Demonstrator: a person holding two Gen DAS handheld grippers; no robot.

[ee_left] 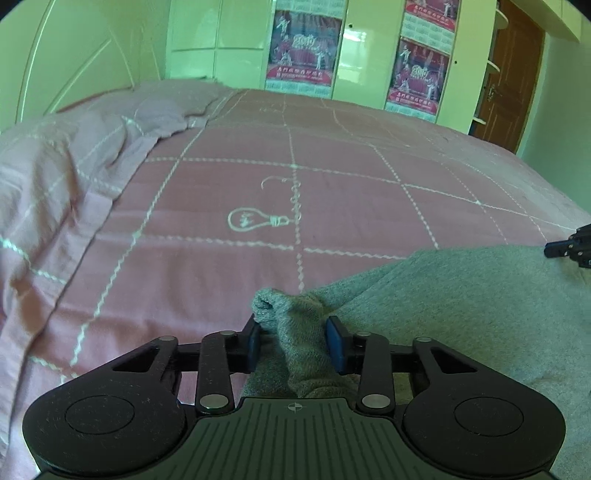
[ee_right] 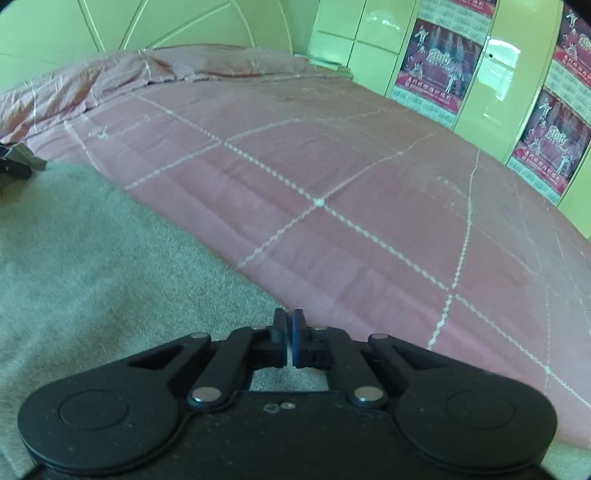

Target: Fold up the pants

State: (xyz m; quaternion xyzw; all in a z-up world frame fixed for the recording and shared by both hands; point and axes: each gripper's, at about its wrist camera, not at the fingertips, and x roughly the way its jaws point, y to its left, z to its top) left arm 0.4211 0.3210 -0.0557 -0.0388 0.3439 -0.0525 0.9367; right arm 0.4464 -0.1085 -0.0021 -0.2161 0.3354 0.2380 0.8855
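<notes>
The left gripper [ee_left: 295, 338] pinches a bunched fold of the grey sweatpants [ee_left: 461, 314] on the pink bedspread [ee_left: 258, 184]. The right gripper [ee_right: 289, 332], jaws pressed together, sits at the sweatpants' edge; whether it traps fabric is unclear.

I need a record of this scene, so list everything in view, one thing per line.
pants: one pair, grey, spread on the near part of the bed, a bunched corner between the left claw's fingers
bed sheet: one, pink with a white grid and a light-bulb drawing, covering the bed
pillows: number unclear, pink, at the head of the bed
headboard: one, pale, behind the pillows
wardrobe: one, pale doors, beyond the bed
posters: several, red, on the wardrobe doors
door: one, brown, right of the wardrobe
left claw: one, black, pinching the pants
right claw: one, black, closed at the pants' edge
</notes>
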